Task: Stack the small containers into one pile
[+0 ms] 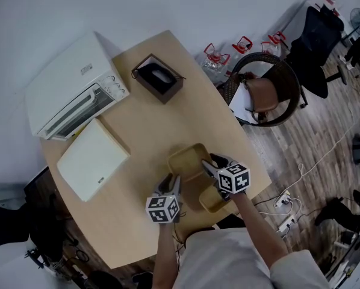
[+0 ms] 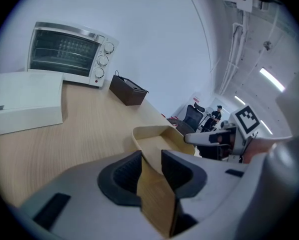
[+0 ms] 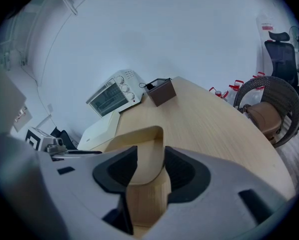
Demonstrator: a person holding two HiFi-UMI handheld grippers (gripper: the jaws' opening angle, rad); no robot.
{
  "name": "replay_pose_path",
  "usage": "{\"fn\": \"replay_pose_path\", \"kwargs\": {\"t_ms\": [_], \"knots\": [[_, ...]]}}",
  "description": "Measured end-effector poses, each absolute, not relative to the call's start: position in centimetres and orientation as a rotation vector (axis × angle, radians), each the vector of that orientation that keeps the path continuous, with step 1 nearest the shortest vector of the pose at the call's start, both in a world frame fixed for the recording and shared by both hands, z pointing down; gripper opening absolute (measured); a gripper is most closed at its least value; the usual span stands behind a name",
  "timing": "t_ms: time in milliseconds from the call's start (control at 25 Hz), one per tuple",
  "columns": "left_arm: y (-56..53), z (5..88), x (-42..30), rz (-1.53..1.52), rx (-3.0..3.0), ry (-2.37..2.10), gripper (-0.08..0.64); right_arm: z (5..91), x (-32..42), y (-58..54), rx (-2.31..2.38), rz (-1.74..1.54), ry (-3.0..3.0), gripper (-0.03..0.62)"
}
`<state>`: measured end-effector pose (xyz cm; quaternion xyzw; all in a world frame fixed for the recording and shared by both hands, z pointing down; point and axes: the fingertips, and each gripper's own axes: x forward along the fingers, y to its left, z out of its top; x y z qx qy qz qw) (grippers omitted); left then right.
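Observation:
A tan open container (image 1: pixel 187 159) sits near the table's front edge, also visible in the left gripper view (image 2: pixel 157 140) and the right gripper view (image 3: pixel 139 143). My left gripper (image 1: pixel 173 183) (image 2: pixel 150 166) is shut on its near-left wall. My right gripper (image 1: pixel 209 165) (image 3: pixel 150 164) straddles the container's right rim with its jaws apart; the wall lies against one pad only. A second tan container (image 1: pixel 210 202) rests just behind, half hidden under the right gripper's marker cube. Each gripper shows in the other's view: the right gripper (image 2: pixel 205 139) and the left gripper (image 3: pixel 74 152).
A white toaster oven (image 1: pixel 71 101) and a flat white box (image 1: pixel 93 158) fill the table's left side. A brown open box (image 1: pixel 158 77) stands at the back. A wicker chair (image 1: pixel 267 89) sits beyond the right edge, with cables on the floor.

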<state>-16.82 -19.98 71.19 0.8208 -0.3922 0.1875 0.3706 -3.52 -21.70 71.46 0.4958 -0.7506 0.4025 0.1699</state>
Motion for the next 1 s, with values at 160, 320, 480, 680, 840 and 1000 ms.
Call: {"fn": "replay_pose_path", "kwargs": {"t_ms": [160,320,480,680,840,1000], "knots": [[-18.0,69.7,-15.6,0.454,2.124,-0.990,0.117,70.3,-2.3,-19.5,1.378,1.120,-2.166,0.175],[-15.8,68.7,-14.9,0.463,2.141,-0.986,0.113,69.2,-1.6,-17.7,1.377,1.123,-2.209,0.175],[-12.6,67.5,-13.9,0.460,2.131,-0.996,0.112,67.6,-0.6,-15.3,1.389,1.132,-2.252,0.175],[-9.6,66.8,-13.5,0.505,2.140,-1.011,0.110,66.5,-0.3,-13.1,1.399,1.139,-2.318,0.175],[-6.7,66.5,-12.2,0.525,2.129,-1.008,0.110,66.0,0.9,-10.9,1.384,1.152,-2.346,0.175],[-5.3,66.4,-11.9,0.546,2.122,-1.018,0.109,66.1,1.0,-10.2,1.373,1.145,-2.371,0.175]]}}
